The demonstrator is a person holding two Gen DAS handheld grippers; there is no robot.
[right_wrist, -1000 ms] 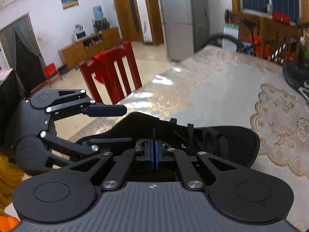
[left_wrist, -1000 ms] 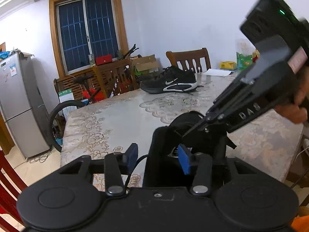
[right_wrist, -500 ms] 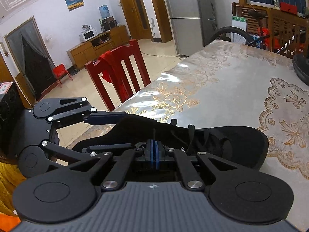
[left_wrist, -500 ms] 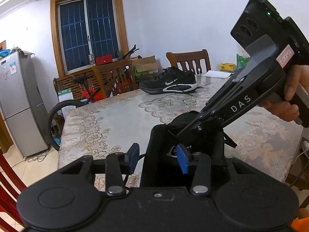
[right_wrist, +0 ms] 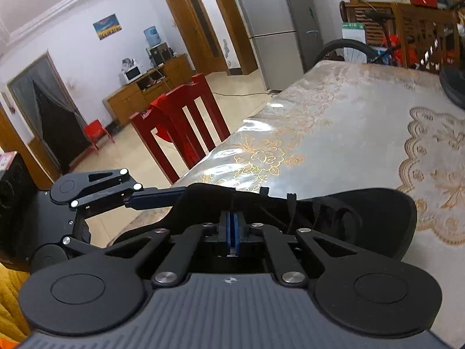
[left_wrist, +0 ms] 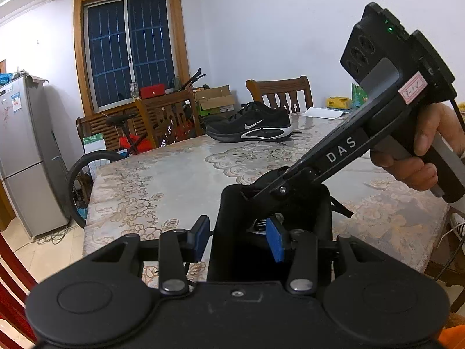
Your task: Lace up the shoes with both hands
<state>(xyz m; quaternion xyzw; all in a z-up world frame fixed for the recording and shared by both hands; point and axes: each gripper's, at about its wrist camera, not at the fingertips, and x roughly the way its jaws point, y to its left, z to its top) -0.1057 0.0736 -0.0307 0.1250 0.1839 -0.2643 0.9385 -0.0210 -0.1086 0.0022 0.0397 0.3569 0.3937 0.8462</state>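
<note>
I have the black shoe (right_wrist: pixel 363 218) on the worktop (right_wrist: pixel 334 133)'s near edge. My left hand-held gripper (left_wrist: pixel 238 240) clamps its heel collar; my right hand-held gripper (right_wrist: pixel 232 234) is pinched tight, whether on lace I cannot tell. Lacing looks unfinished.

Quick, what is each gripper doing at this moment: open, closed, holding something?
Left gripper: fingers closed on the collar of the near black shoe.
Right gripper: fingers closed together; a pinched lace cannot be told.
</note>
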